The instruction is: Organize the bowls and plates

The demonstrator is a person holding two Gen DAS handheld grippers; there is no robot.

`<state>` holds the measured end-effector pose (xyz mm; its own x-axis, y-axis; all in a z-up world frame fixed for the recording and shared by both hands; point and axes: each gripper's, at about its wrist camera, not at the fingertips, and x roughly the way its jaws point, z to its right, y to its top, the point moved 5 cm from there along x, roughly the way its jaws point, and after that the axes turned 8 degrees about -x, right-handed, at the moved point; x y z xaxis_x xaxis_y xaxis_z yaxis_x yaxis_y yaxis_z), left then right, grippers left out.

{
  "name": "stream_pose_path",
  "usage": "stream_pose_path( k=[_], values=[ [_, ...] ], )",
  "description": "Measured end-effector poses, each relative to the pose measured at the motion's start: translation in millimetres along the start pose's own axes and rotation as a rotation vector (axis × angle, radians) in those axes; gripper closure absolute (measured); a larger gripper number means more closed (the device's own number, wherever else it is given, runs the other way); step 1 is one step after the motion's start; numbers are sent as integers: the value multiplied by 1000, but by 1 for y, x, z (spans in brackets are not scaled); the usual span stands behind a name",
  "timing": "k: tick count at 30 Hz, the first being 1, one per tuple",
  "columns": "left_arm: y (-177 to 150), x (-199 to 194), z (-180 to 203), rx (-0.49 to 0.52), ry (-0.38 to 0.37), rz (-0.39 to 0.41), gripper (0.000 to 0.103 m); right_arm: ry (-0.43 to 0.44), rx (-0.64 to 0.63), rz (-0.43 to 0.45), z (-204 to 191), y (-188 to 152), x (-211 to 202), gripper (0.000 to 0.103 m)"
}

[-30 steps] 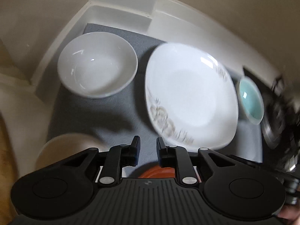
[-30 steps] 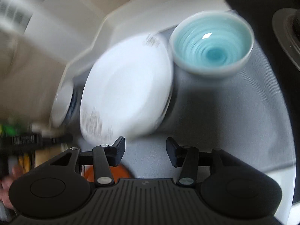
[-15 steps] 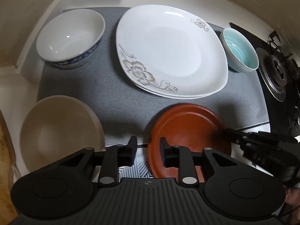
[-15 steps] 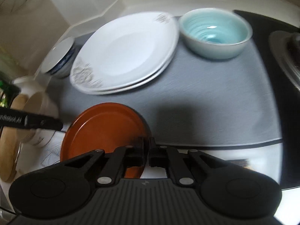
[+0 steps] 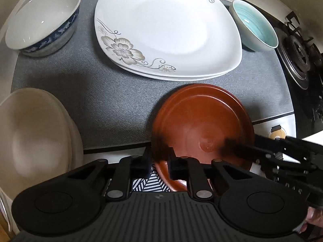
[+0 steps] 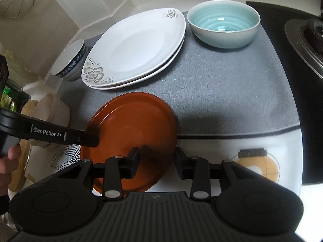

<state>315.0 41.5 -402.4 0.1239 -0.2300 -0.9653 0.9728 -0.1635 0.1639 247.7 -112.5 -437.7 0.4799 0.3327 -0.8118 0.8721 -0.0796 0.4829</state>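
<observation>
A red-brown plate [image 5: 201, 125] lies at the front edge of the grey mat [image 5: 101, 92], also in the right wrist view [image 6: 133, 127]. My left gripper [image 5: 159, 165] has its jaws on either side of the plate's left rim, a small gap showing. My right gripper [image 6: 157, 163] is open around the plate's right rim. Two stacked white flowered plates [image 5: 167, 30] lie behind. A blue-patterned white bowl [image 5: 42, 18] stands back left, a teal bowl [image 5: 254, 24] back right. Cream bowls [image 5: 34, 139] are at the left.
A gas stove [image 5: 298, 60] is at the right of the mat, also in the right wrist view [image 6: 304, 38]. A white counter [image 6: 232, 145] with a round orange sticker [image 6: 256, 167] lies in front of the mat. A wall corner is behind.
The right gripper has opened from shut and now straddles the red-brown plate's rim. The left gripper moved in to the plate's left rim.
</observation>
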Motion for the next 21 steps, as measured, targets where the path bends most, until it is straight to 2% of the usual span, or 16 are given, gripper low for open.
stream_pose_path(
  k=[3,4,9,12,14,17,18,21],
  values=[
    [1,2,-2,-11,-7,4,88,-86,-83,-5,-6,3,3,84],
    [1,0,-3,-13,-13,1,88,-105,-105,-3,-6,4,3,88],
    [3,-4,-18,-77,-56,-40,88,-150,-127,9,-4,8,1,86],
    [3,-5,-21,-102,-78,-31,87,-130,-142,16,-4,9,2,86],
    [2,-7,-20,-76,-86,-18,86,-113,-145,20,-4,7,4,84],
    [2,-9,-18,-61,-73,0,88,-136,-205,22,-9,6,6,84],
    [1,-9,-17,-52,-53,7,94,-143,-222,20,-11,6,6,85],
    [-4,-12,-12,-43,-6,18,94,-140,-256,4,-16,5,5,85]
  ],
)
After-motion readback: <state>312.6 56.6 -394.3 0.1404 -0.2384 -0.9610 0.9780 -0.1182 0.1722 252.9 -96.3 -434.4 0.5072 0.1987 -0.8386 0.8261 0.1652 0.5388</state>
